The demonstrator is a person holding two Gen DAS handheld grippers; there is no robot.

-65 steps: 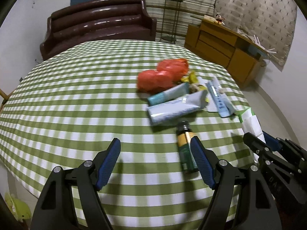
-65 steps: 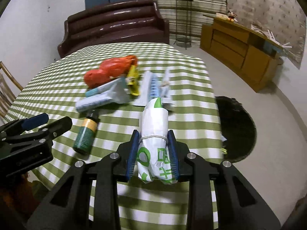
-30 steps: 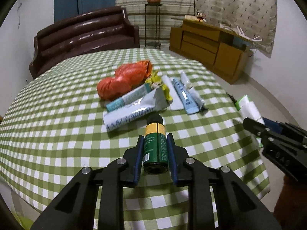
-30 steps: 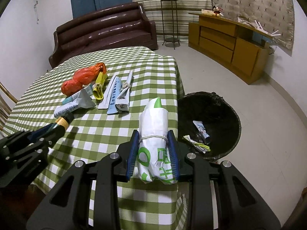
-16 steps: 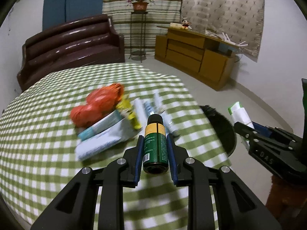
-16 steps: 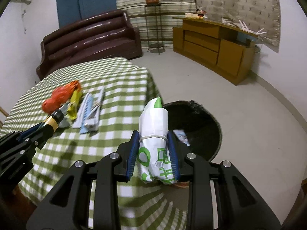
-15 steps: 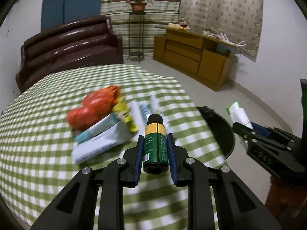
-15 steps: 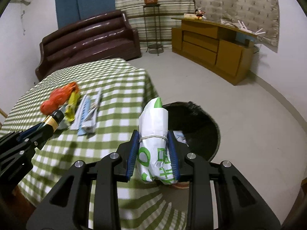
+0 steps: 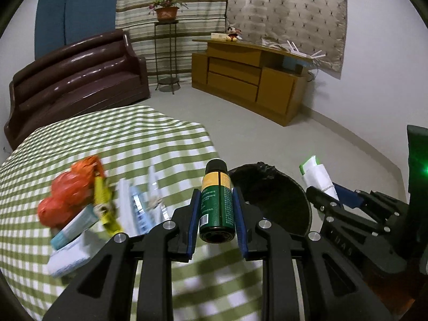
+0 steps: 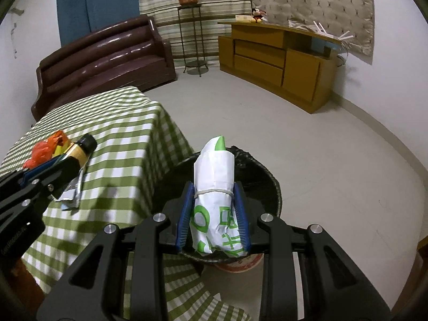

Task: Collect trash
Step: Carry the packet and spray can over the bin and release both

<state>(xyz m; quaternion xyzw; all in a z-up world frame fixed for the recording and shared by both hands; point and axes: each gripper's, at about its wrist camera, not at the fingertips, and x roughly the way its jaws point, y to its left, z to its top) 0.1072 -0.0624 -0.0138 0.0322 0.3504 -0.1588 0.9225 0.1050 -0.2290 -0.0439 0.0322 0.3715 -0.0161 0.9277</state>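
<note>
My left gripper [image 9: 216,200] is shut on a dark green bottle [image 9: 217,203] with a yellow band and black cap, held over the edge of the green checked table [image 9: 112,133]. My right gripper [image 10: 214,208] is shut on a rolled white paper packet [image 10: 214,190] with green print, tied with a band, and it hangs over the black-lined trash bin [image 10: 264,179]. The bin [image 9: 275,195] stands on the floor just past the table's right edge. The left gripper with its bottle [image 10: 80,149] shows at the left of the right wrist view.
On the table lie an orange plastic bag [image 9: 69,192], a yellow wrapper [image 9: 103,203], tubes and flat packets [image 9: 133,208]. A brown sofa [image 9: 77,80], a plant stand [image 9: 165,61] and a wooden sideboard [image 9: 248,77] stand beyond, across bare grey floor [image 10: 321,155].
Both grippers have swung right, off the table toward the bin, each keeping its grip. The bin now lies right under the paper packet, and the table trash has slid to the left of both views.
</note>
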